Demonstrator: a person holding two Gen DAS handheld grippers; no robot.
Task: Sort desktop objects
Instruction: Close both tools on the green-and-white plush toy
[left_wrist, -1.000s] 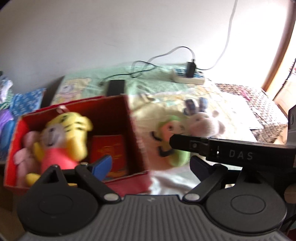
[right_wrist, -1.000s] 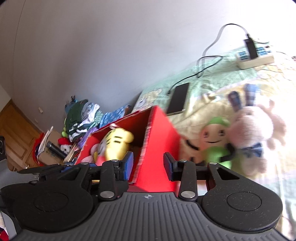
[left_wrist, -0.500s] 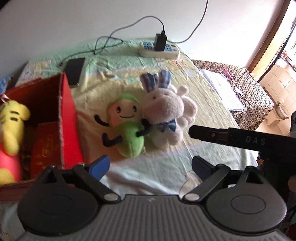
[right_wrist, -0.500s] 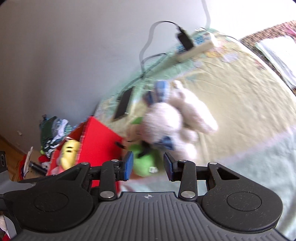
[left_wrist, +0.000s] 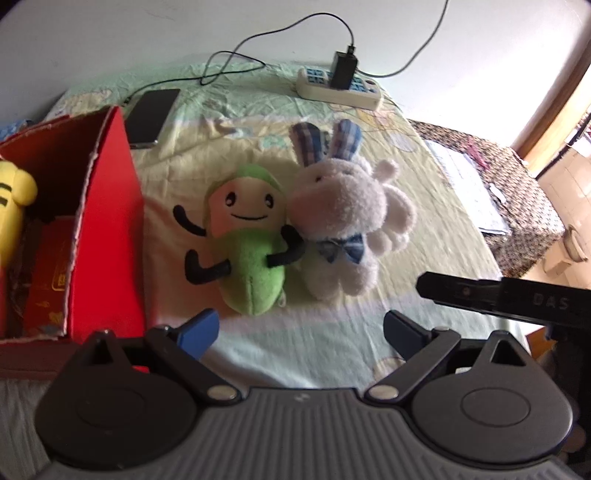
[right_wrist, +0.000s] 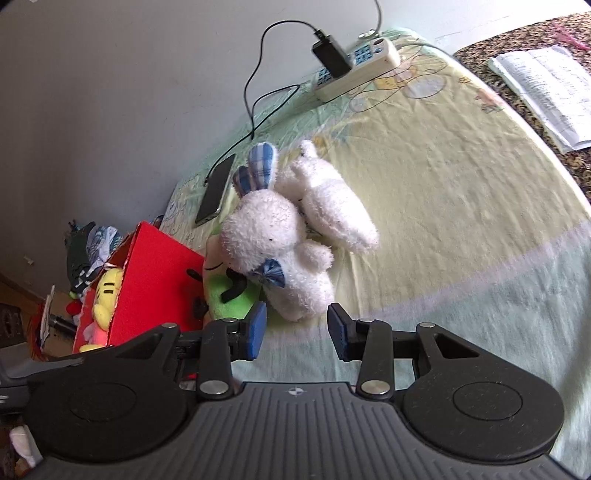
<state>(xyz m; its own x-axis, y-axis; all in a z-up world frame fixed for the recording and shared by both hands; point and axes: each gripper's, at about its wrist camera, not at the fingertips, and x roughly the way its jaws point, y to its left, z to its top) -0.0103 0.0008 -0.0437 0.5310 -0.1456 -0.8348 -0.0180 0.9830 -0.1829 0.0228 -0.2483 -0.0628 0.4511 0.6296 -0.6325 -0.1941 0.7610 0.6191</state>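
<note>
Currently both left tongs (left_wrist: 300, 328) and right tongs (right_wrist: 297, 330) are spread wide and empty, poised before the next pick. Green doll (left_wrist: 245, 236) lies just beside the red box (left_wrist: 107, 221), touching the rabbit (left_wrist: 341, 218) on its far side. Next move likely calls for closing on one doll and lifting it over the box wall.

The bed (left_wrist: 314, 354) is spread with a pale yellow-green sheet printed with cartoon figures. A red box (left_wrist: 107, 236) stands on it. Just right of the box lies a green plush (left_wrist: 247, 251), face up, and a white rabbit plush (left_wrist: 343, 229) lies touching the green one on the side away from the box. Behind the box, toward the wall, a dark phone (left_wrist: 151, 114) lies flat, with a cable running from it. Farther right of the box, near the wall, rests a white power strip (left_wrist: 340, 88) with a black charger plugged in.
</note>
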